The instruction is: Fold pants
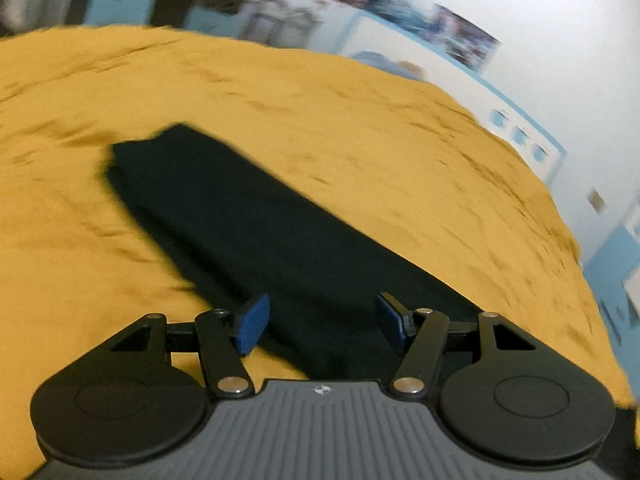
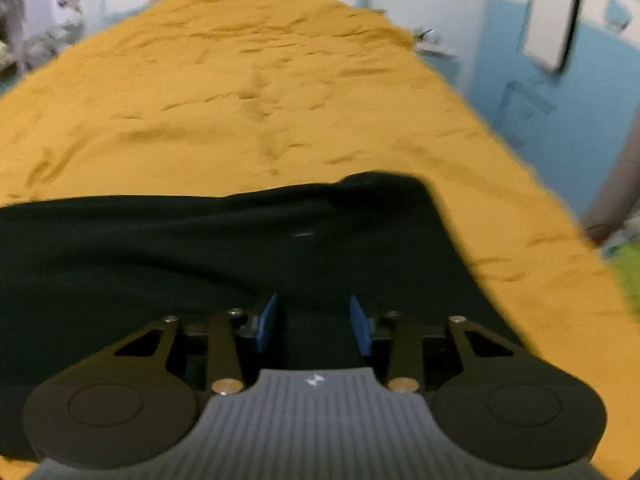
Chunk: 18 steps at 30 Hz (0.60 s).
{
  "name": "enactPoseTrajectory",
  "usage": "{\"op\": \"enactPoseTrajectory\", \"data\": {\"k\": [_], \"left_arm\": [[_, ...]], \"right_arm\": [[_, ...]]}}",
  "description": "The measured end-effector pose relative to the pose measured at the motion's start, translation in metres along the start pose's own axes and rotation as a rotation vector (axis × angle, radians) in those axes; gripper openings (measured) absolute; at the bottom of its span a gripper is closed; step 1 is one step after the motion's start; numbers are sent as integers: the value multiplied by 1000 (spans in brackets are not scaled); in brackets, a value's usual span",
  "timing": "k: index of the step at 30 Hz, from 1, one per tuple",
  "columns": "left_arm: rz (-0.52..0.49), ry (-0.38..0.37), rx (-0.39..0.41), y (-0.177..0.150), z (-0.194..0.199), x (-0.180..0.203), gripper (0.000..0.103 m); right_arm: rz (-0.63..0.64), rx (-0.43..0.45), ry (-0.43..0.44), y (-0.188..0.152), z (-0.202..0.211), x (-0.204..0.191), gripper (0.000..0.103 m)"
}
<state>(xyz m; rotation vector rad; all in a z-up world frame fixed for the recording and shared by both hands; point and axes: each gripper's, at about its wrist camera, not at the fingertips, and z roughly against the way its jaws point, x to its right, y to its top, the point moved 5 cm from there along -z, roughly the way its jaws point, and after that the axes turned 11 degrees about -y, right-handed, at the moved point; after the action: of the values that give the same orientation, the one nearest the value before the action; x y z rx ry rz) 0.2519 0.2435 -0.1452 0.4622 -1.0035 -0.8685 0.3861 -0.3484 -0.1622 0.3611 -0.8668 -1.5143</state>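
Dark folded fabric pants [image 1: 248, 216] lie long on wrinkled mustard bedspread [image 1: 360, 120]; left hand-held gripper [image 1: 320, 326] and right hand-held gripper [image 2: 314, 326] angled down, both released.

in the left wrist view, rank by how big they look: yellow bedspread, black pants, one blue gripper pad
1. Mustard-yellow bedspread, largest.
2. Black folded pants.
3. Blue gripper pad, smallest, though it sits nearest the camera, so it looks bigger than it is.

Both the left gripper [image 1: 322, 322] and right gripper [image 2: 314, 326] have black linkage arms, silver rivets, blue pads [image 1: 253, 324] and ribbed grey bodies.
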Motion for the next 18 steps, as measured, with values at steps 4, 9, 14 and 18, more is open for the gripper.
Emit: {"op": "enactPoseTrajectory", "data": {"k": [4, 9, 14, 18], "left_arm": [[187, 41, 72, 19, 32, -59, 76], [459, -29, 143, 25, 47, -108, 79], [566, -72, 165, 32, 23, -120, 79], [590, -107, 151, 39, -2, -125, 79]], "right_arm": [[15, 103, 113, 2, 53, -33, 33], [77, 179, 324, 5, 100, -136, 34], [144, 205, 469, -10, 140, -258, 34], [139, 257, 496, -38, 161, -319, 40]]}}
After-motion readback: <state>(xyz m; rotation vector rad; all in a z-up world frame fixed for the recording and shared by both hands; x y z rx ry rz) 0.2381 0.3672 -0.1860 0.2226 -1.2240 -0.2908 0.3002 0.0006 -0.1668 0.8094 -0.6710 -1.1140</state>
